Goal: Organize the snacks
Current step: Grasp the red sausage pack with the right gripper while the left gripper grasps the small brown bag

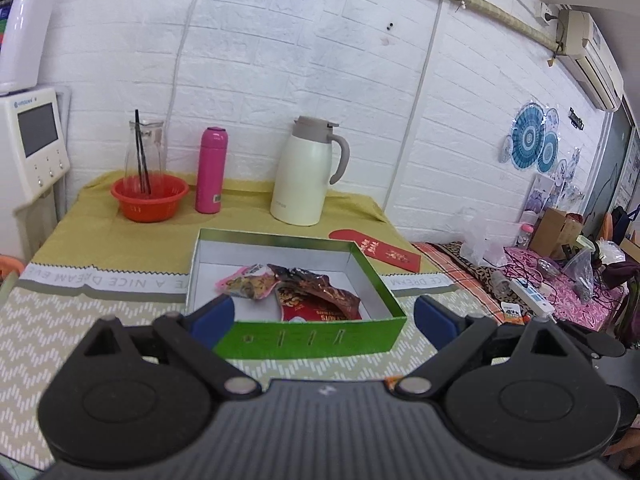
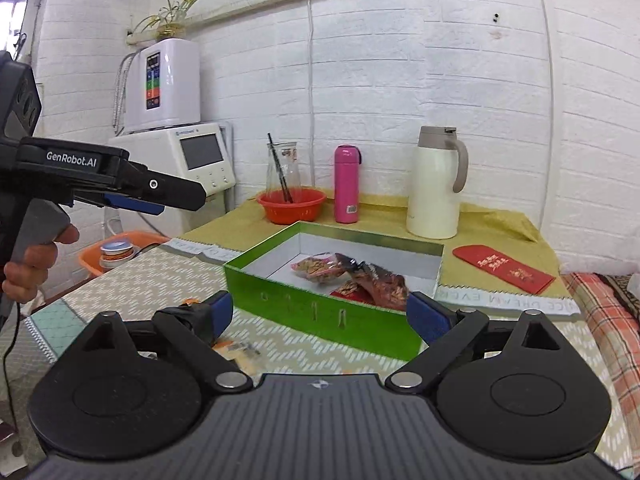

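Three snack packets (image 1: 292, 288), perhaps | crinkled, in green box (image 1: 316, 336) | both jaws spread, empty

The left black two-finger gripper with blue pads (image 1: 323, 314) fills the lower part of the left wrist view, jaws spread wide with nothing between the pads. The right black gripper (image 2: 320, 312) stands equally wide in its own view. At that view's left edge, a bare hand (image 2: 30, 264) grips the left gripper's grey handle.

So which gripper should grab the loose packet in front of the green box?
Probably right: the packet lies just by the open right gripper; the left gripper hangs raised off to the side.
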`<state>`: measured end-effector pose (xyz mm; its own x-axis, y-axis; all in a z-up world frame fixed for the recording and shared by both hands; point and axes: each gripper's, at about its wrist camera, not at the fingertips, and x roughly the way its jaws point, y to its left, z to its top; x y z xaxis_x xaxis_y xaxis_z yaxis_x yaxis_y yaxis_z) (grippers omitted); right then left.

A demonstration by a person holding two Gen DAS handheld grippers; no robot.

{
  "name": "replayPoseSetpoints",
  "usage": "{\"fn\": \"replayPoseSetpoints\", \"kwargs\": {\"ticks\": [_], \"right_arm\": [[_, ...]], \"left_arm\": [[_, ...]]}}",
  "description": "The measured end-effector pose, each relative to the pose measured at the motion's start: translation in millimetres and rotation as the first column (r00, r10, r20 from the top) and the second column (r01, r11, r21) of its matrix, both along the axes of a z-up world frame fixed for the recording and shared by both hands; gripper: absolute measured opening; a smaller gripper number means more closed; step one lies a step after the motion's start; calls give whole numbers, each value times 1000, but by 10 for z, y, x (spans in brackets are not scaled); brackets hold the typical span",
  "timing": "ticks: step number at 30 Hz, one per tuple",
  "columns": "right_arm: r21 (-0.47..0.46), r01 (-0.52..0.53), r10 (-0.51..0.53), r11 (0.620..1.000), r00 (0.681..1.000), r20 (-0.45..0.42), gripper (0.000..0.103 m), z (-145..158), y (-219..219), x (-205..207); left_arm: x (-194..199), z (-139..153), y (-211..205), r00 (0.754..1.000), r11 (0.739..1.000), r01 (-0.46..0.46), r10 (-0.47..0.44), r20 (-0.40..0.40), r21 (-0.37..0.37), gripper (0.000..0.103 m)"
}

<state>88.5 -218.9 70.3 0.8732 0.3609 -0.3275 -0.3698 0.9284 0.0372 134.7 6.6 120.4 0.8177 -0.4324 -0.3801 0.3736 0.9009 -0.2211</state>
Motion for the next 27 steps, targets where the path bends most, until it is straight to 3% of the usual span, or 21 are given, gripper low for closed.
{"fn": "replayPoseSetpoints", "kwargs": {"ticks": [4, 6, 10, 12, 15, 18, 22, 23, 24, 27], "right_arm": [[49, -64, 66, 997, 997, -39, 103, -214, 76, -238], [73, -148, 153, 986, 985, -80, 103, -365, 167, -297], [-12, -315, 306, 949, 929, -208, 103, -677, 476, -335], [-43, -368, 345, 929, 902, -261, 89, -808, 582, -337], [-62, -416, 379, 907, 872, -309, 89, -922, 657, -329], [-98, -465, 414, 880, 851, -325, 88, -982, 750, -317], [-127, -485, 430, 866, 849, -308, 87, -1011, 847, -276], [-124, -481, 425, 868, 849, -313, 68, -1015, 845, -273], [-114, -476, 421, 872, 848, -324, 59, -1011, 825, -280], [-103, -427, 372, 899, 864, -338, 50, -990, 703, -340]], "left_arm": [[-335, -218, 148, 1000, 999, -15, 14, -18, -29, 95], [-464, -356, 206, 999, 999, -10, 8, -49, -39, 95], [-732, -631, 336, 996, 999, -30, 28, -90, -15, 95], [-845, -734, 416, 993, 998, -58, 57, -102, -9, 95], [-948, -864, 550, 988, 997, -69, 66, -143, -21, 95], [-991, -949, 638, 982, 997, -70, 62, -178, -35, 95], [-989, -997, 686, 977, 994, -68, 50, -208, -81, 95], [-998, -1002, 672, 977, 994, -64, 44, -210, -87, 95], [-995, -1004, 658, 977, 994, -54, 35, -210, -90, 95], [-950, -1016, 557, 976, 995, -8, -15, -217, -103, 95]]}}
